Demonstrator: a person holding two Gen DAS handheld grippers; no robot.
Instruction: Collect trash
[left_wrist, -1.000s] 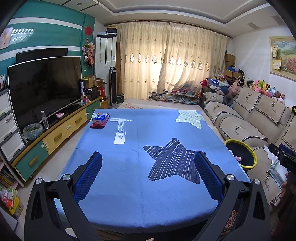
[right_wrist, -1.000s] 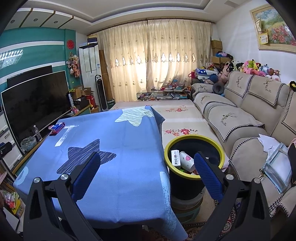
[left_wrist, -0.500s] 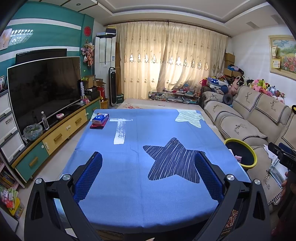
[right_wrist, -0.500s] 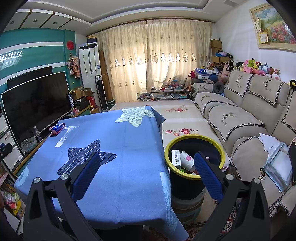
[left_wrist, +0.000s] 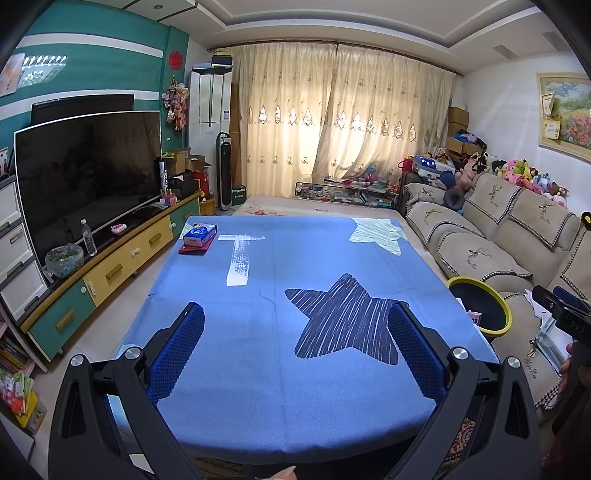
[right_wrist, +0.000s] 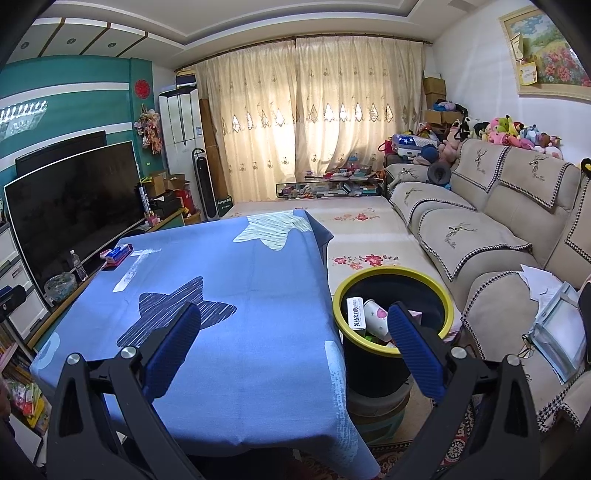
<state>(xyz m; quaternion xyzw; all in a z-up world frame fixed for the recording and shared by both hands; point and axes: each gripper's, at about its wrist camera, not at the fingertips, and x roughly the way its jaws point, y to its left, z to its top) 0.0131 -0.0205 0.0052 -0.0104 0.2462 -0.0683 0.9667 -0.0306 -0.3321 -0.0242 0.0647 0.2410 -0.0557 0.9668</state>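
A black trash bin with a yellow rim (right_wrist: 393, 273) stands on the floor to the right of the table, holding a white carton (right_wrist: 357, 313), a paper cup (right_wrist: 377, 320) and other trash. The bin also shows in the left wrist view (left_wrist: 480, 286). My right gripper (right_wrist: 295, 317) is open and empty, held near the table's front right corner, its right finger in front of the bin. My left gripper (left_wrist: 296, 325) is open and empty above the near edge of the blue star-print tablecloth (left_wrist: 295, 266). A blue tissue pack on a red book (left_wrist: 198, 236) lies at the far left corner.
A beige sofa (right_wrist: 498, 229) runs along the right with papers and a plastic folder (right_wrist: 557, 328) on its near seat. A TV and low cabinet (left_wrist: 85, 184) line the left wall. A cluttered glass table (right_wrist: 328, 186) stands before the curtains.
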